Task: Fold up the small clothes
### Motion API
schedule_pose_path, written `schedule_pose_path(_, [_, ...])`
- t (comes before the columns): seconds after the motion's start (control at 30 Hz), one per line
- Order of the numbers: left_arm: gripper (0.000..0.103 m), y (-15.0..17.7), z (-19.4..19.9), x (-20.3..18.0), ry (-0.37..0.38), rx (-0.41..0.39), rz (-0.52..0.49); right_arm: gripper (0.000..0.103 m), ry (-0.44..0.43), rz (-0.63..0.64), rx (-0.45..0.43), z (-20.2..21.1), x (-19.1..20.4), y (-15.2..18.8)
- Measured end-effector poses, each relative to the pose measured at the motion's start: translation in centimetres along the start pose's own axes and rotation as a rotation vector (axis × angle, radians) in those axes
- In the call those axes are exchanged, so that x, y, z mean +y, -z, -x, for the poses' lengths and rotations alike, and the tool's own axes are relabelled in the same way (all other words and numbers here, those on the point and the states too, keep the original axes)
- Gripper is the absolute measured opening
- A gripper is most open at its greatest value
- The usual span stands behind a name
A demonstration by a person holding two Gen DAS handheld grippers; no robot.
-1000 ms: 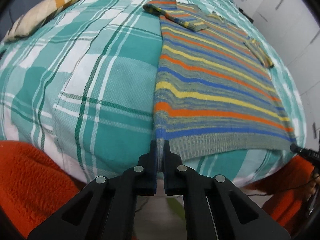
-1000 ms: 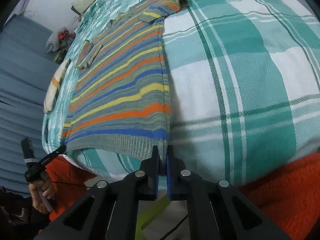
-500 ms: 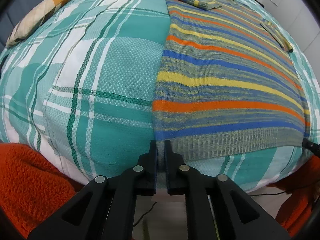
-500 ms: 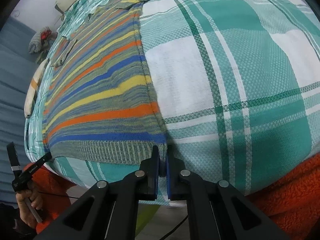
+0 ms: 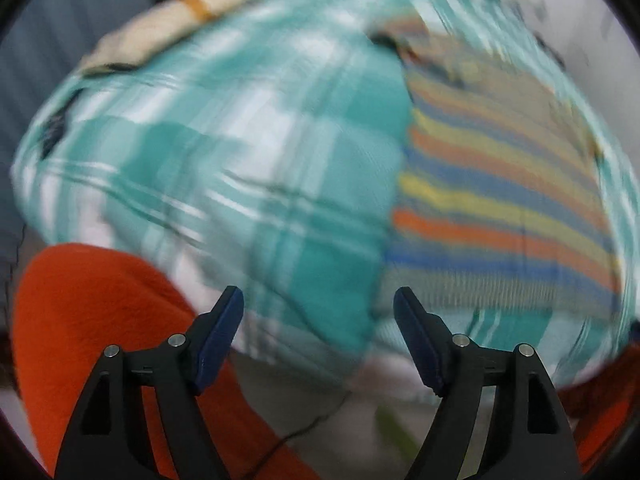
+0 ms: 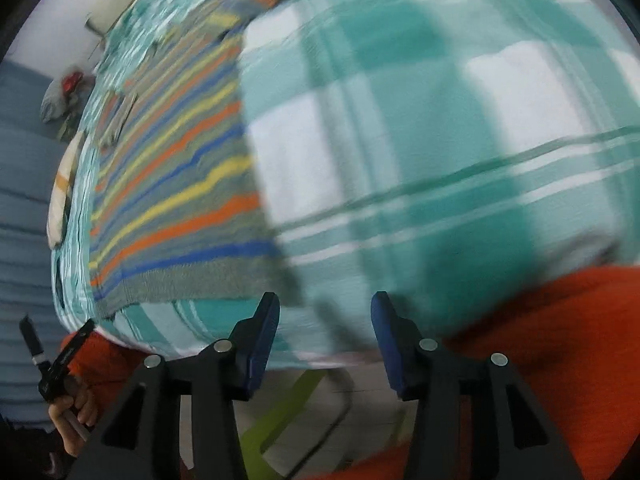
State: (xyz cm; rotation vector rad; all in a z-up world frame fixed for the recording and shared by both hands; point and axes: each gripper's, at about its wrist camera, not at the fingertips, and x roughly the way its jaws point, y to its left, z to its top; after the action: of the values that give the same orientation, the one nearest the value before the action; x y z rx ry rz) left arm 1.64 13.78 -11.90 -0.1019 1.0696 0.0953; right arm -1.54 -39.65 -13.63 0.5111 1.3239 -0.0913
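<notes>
Left wrist, blurred: left claw (image 5: 318, 312) has just been opening, nothing between the jaws; sweater (image 5: 500, 208) lies flat on the bed (image 5: 240, 160), hem corner just beside it. Right wrist: right claw (image 6: 325, 316) likewise just opening, empty, sweater (image 6: 172, 184) off left. Next regrip should probably pinch one layer cleanly at the side edges.
</notes>
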Motion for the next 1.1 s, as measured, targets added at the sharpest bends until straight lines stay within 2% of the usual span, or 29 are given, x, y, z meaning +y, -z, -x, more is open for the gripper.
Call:
schedule_pose_path(0.03, [0.089, -0.2, 0.6, 0.5, -0.009, -0.038, 0.029, 0.048, 0.037, 0.016, -0.025, 1.2, -0.4, -0.8])
schedule_pose_path(0.1, [0.09, -0.7, 1.1, 1.5, -0.03, -0.106, 0.082, 0.048, 0.161, 0.102, -0.097, 3.8, -0.7, -3.3])
schedule_pose_path(0.17, [0.09, -1.2, 0.7, 1.9, -0.035, -0.115, 0.108, 0.049, 0.294, 0.227, -0.197, 6.2, 0.3, -6.7])
schedule_pose_path(0.2, [0.09, -1.4, 0.4, 2.0, -0.038, -0.113, 0.111, 0.051, 0.316, 0.287, -0.246, 6.9, 1.1, -8.2])
schedule_pose_path(0.23, [0.09, -1.2, 0.1, 2.0, -0.046, -0.108, 0.111, 0.057, 0.329, 0.347, -0.286, 7.3, 1.8, -9.5])
schedule_pose_path(0.27, [0.09, -1.3, -0.4, 1.7, -0.059, -0.096, 0.106, 0.062, 0.338, 0.426, -0.331, 7.3, 3.0, -11.1])
schedule_pose_path(0.33, [0.09, -1.8, -0.7, 1.4, -0.069, -0.089, 0.105, 0.062, 0.352, 0.563, -0.377, 6.1, 5.2, -13.9])
schedule_pose_path(0.4, [0.09, -1.5, -0.6, 1.4, -0.084, -0.085, 0.103, 0.062, 0.336, 0.675, -0.37, 3.5, 8.0, -16.6])
schedule_pose_path(0.43, [0.09, -1.2, -0.6, 1.4, -0.087, -0.082, 0.104, 0.062, 0.296, 0.718, -0.361, 1.8, 9.7, -17.8])
schedule_pose_path(0.57, [0.09, -1.1, -1.0, 1.7, -0.103, -0.06, 0.112, 0.061, 0.185, 0.781, -0.344, -3.8, 15.7, -20.7])
schedule_pose_path(0.67, [0.09, -1.2, -1.5, 1.9, -0.118, -0.041, 0.115, 0.061, 0.209, 0.811, -0.322, -9.3, 19.3, -21.9])
schedule_pose_path(0.7, [0.09, -1.2, -1.6, 1.9, -0.12, -0.035, 0.117, 0.061, 0.221, 0.807, -0.308, -10.8, 19.7, -22.3])
schedule_pose_path(0.73, [0.09, -1.3, -1.7, 1.9, -0.122, -0.029, 0.118, 0.053, 0.232, 0.793, -0.292, -11.9, 19.6, -22.9])
schedule_pose_path(0.77, [0.09, -1.2, -1.7, 2.0, -0.122, -0.024, 0.118, 0.02, 0.219, 0.743, -0.303, -12.1, 19.2, -23.8])
schedule_pose_path(0.8, [0.09, -1.2, -1.8, 2.0, -0.122, -0.023, 0.118, 0.003, 0.206, 0.695, -0.324, -11.2, 18.2, -24.4])
schedule_pose_path(0.9, [0.09, -1.1, -2.0, 1.8, -0.123, -0.018, 0.109, 0.004, 0.135, 0.439, -0.479, -5.2, 12.9, -26.8])
schedule_pose_path(0.97, [0.09, -1.1, -2.2, 1.6, -0.123, -0.013, 0.1, 0.004, 0.114, 0.224, -0.551, -0.9, 6.4, -28.2])
schedule_pose_path(1.03, [0.09, -1.1, -2.4, 1.2, -0.119, -0.011, 0.086, 0.004, 0.129, 0.082, -0.572, 1.4, 1.1, -28.8])
schedule_pose_path(1.1, [0.09, -1.1, -2.5, 0.7, -0.121, -0.01, 0.067, 0.004, 0.14, -0.033, -0.549, 2.3, -4.0, -29.0])
